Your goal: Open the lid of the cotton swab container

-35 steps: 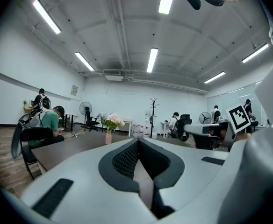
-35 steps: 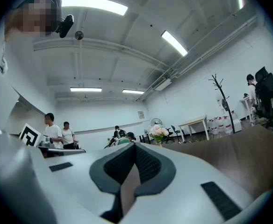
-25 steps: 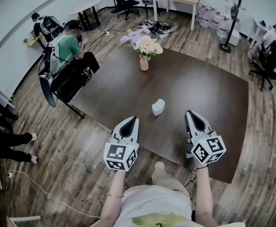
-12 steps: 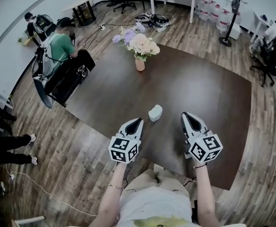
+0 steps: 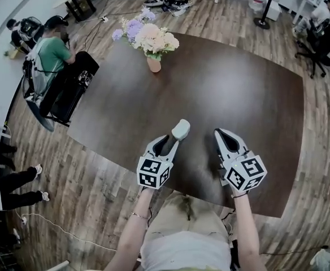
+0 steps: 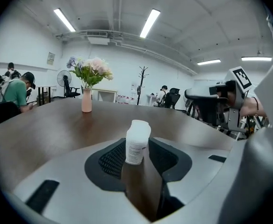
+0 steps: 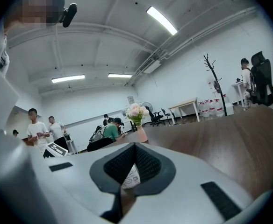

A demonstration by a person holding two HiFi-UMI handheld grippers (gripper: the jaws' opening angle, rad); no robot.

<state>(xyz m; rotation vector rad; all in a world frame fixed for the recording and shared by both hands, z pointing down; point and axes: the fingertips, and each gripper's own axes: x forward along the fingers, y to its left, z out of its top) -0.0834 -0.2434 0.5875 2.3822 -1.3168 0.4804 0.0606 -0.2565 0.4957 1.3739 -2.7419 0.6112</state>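
Since a second ago I have been bringing my left tongs forward, and they are now reaching the one cotton swab container, which was standing well ahead of both tongs. Their jaws are opening, and the container is standing upright just at their tips, in the gap, with neither pad pressing on it. Its white lid is sitting on top. My right tongs are hovering just to the right of it, closed and holding nothing. I am working over one dark table; the container is standing near its near edge. One vase of flowers is standing at the far left side.
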